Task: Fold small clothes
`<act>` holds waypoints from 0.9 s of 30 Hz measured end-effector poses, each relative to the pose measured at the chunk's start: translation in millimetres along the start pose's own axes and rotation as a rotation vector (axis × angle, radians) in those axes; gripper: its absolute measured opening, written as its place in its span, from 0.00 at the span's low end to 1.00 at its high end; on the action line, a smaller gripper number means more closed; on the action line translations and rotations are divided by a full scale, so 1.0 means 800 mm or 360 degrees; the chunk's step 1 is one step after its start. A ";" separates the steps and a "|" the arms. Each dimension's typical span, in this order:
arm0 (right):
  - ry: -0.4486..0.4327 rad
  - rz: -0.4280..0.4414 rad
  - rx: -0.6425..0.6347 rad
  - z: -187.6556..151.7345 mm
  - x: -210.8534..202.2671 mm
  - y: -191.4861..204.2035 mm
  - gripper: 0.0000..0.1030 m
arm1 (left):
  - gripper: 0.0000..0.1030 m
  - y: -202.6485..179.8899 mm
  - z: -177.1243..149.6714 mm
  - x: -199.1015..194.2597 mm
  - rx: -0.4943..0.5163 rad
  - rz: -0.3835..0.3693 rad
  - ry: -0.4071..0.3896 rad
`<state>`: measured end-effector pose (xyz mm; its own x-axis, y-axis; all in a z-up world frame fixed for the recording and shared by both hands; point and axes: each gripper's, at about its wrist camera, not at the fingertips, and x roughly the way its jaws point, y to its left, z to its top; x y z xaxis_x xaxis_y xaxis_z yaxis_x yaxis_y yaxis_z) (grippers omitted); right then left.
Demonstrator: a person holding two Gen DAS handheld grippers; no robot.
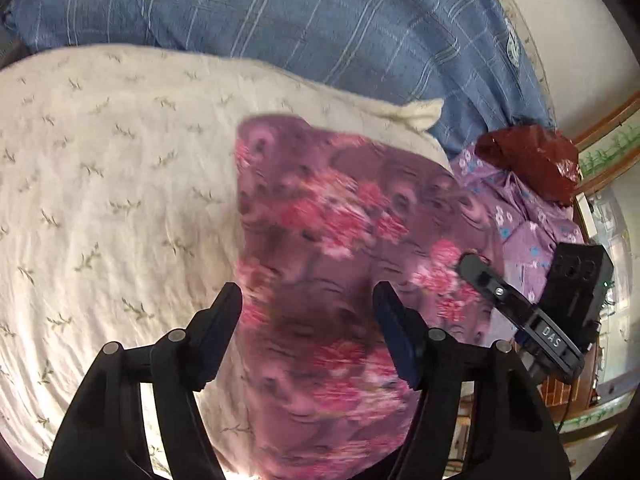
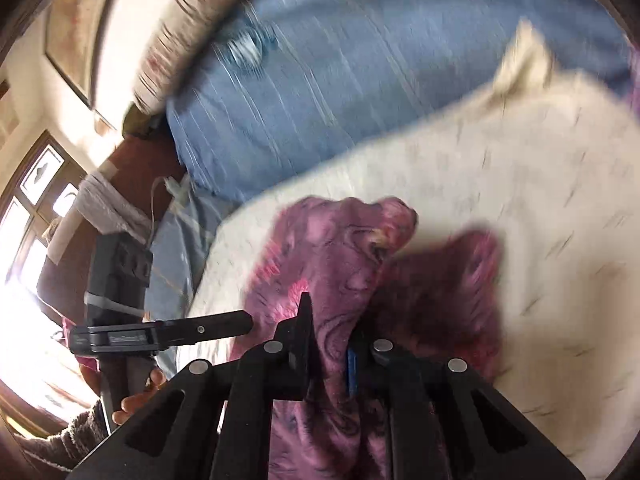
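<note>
A pink and purple flowered garment [image 1: 336, 264] hangs over the cream sheet [image 1: 100, 184], blurred by motion. My left gripper [image 1: 308, 300] is open, its fingers apart with the cloth behind them, gripping nothing. My right gripper [image 2: 330, 332] is shut on the flowered garment [image 2: 340, 264], whose cloth runs up between its fingers and bunches above them. The right gripper also shows in the left wrist view [image 1: 476, 268], its tip on the garment's right edge. The left gripper shows at the left of the right wrist view [image 2: 224, 326].
A blue plaid pillow [image 1: 320, 24] lies behind the cream sheet. A lilac flowered cloth [image 1: 520, 208] with a dark red bundle [image 1: 532, 160] on it sits at the right. A window [image 2: 36, 200] is at the far left in the right wrist view.
</note>
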<state>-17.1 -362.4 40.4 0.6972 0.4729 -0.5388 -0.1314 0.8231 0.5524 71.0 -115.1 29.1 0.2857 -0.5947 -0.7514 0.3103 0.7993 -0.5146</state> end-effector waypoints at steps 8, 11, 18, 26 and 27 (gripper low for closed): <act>0.0238 -0.0327 0.0183 -0.020 0.047 -0.077 0.19 | 0.66 0.020 -0.010 0.060 -0.0186 0.0132 0.0207; 0.0151 -0.0242 0.0242 -0.021 0.025 -0.074 0.26 | 0.66 0.021 -0.012 0.044 -0.0194 0.0123 0.0206; 0.0088 -0.0278 0.0334 -0.048 -0.036 -0.072 0.65 | 0.71 0.012 -0.056 0.013 -0.0087 0.0303 0.0106; 0.0290 -0.0368 0.0327 -0.097 -0.011 -0.067 0.86 | 0.82 0.011 -0.085 0.024 -0.0146 0.0354 0.0050; 0.0256 -0.0367 0.0334 -0.102 -0.012 -0.067 0.91 | 0.82 0.012 -0.089 0.020 -0.0153 0.0338 0.0056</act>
<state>-74.2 -385.0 -36.0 0.5695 0.3392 -0.7488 0.1758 0.8396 0.5140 14.4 -111.0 -17.4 0.3029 -0.4102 -0.8603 0.1581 0.9118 -0.3791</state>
